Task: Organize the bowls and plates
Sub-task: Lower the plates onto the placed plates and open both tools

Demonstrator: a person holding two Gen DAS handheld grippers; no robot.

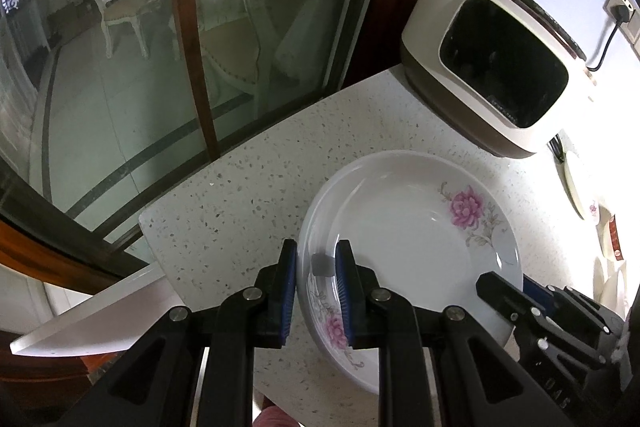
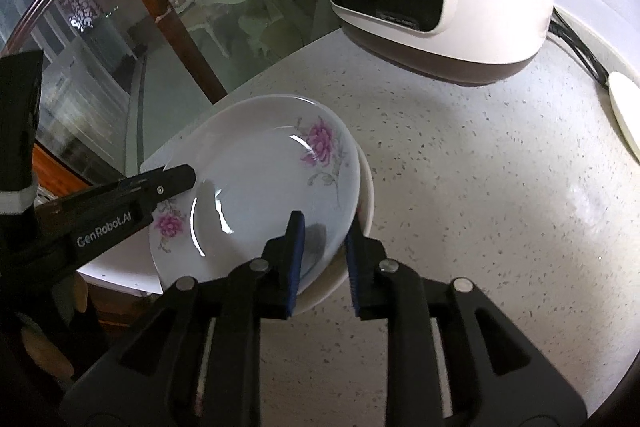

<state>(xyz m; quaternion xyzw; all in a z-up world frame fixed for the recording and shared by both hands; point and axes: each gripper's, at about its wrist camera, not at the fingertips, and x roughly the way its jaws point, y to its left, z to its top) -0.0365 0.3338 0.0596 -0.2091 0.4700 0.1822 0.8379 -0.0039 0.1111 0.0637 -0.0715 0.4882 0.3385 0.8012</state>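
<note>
Two flowered plates sit stacked on the speckled worktop [image 1: 248, 187]. The left gripper [image 1: 316, 291] straddles the top plate's [image 1: 404, 223] rim at seven o'clock, the right gripper [image 2: 324, 259] at five; both fingers narrowly parted, astride, apparently not clamped.

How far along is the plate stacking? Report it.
Done: top plate lies over the lower plate. In hand: left claw and right claw straddle the top plate's rim; grip unclear. Left: other dishes beside the cooker.
</note>
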